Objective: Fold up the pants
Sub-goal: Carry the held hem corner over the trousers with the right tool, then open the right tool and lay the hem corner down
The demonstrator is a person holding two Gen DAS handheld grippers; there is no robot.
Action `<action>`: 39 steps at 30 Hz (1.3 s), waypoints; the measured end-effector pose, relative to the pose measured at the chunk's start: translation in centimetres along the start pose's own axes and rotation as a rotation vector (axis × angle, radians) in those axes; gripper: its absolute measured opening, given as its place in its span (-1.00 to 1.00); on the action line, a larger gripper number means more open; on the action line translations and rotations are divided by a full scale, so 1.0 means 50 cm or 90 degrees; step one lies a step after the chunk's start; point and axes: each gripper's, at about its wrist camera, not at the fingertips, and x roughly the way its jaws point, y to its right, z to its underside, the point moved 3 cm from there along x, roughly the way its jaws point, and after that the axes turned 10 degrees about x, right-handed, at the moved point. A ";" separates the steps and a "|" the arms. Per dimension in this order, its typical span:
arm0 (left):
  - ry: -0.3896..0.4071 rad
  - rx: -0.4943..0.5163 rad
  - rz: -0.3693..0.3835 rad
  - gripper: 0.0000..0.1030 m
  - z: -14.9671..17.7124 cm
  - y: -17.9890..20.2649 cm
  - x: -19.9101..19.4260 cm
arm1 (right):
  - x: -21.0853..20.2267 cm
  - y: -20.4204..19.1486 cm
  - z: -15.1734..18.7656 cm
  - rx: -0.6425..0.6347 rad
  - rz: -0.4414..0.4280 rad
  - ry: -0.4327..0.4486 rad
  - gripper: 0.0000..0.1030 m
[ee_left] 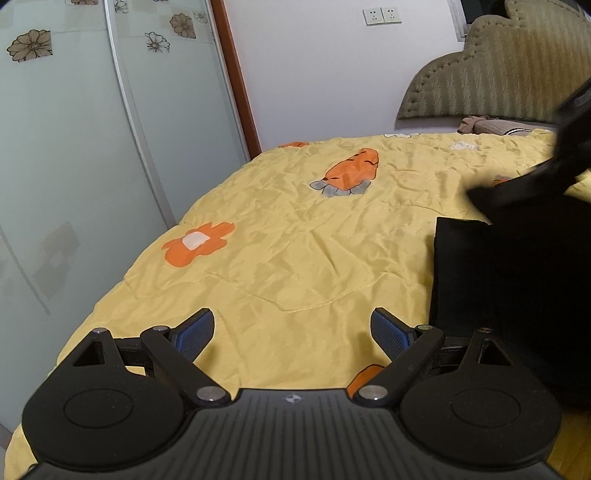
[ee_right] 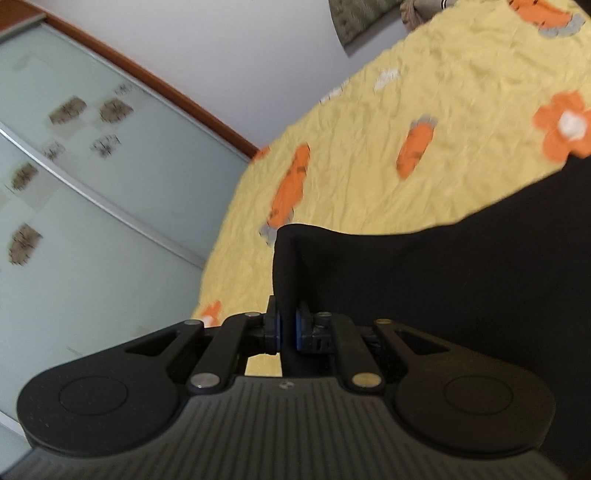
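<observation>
Black pants (ee_left: 491, 280) lie on the yellow bedspread (ee_left: 295, 240) at the right of the left wrist view, partly lifted at the top right. My left gripper (ee_left: 291, 332) is open and empty, hovering over bare bedspread left of the pants. My right gripper (ee_right: 287, 328) is shut on an edge of the black pants (ee_right: 443, 280) and holds the cloth up above the bed, with the view tilted. The right gripper (ee_left: 576, 122) shows blurred at the right edge of the left wrist view.
The yellow bedspread (ee_right: 424, 110) has orange carrot and flower prints. Frosted sliding wardrobe doors (ee_left: 74, 166) stand close along the bed's left side. A padded headboard (ee_left: 498, 74) and a pillow (ee_left: 495, 125) are at the far end, with wall sockets (ee_left: 382, 15) above.
</observation>
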 end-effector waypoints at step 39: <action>-0.043 0.020 0.293 0.98 -0.174 0.226 0.160 | -0.093 0.169 -0.079 -0.370 0.282 0.050 0.38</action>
